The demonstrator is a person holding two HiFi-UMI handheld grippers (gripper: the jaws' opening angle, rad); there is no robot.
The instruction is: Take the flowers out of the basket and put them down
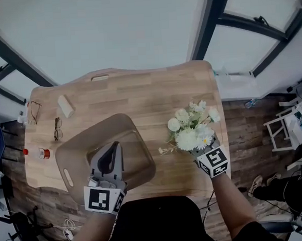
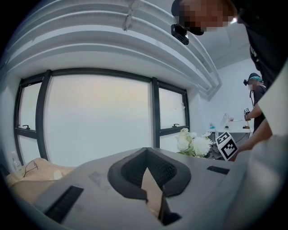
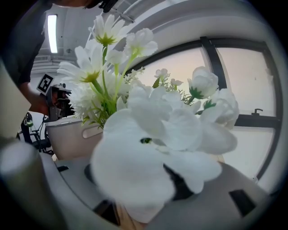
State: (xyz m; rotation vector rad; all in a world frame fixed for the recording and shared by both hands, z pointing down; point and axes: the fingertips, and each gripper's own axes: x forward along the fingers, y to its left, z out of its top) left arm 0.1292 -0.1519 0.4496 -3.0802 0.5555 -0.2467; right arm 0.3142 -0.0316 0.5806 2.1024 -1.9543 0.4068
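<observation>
A bunch of white flowers [image 1: 191, 127] is out of the basket, over the wooden table [image 1: 139, 92] close to its right edge. My right gripper [image 1: 202, 151] is at the base of the bunch. In the right gripper view the blooms [image 3: 157, 121] fill the space between its wide-spread jaws, and the stems are hidden. The brownish translucent basket [image 1: 70, 143] stands at the front left with nothing in it. My left gripper [image 1: 109, 156] is shut on its near rim, which shows as a thin beige edge between the jaws [image 2: 150, 197]. The left gripper view shows the flowers [image 2: 191, 143] off to the right.
Two pairs of glasses [image 1: 34, 110] [image 1: 57, 128], a white block [image 1: 65, 105] and a red-capped bottle [image 1: 40, 153] lie at the table's left end. A white chair [image 1: 278, 126] stands on the floor to the right. Another person [image 2: 256, 90] is far off.
</observation>
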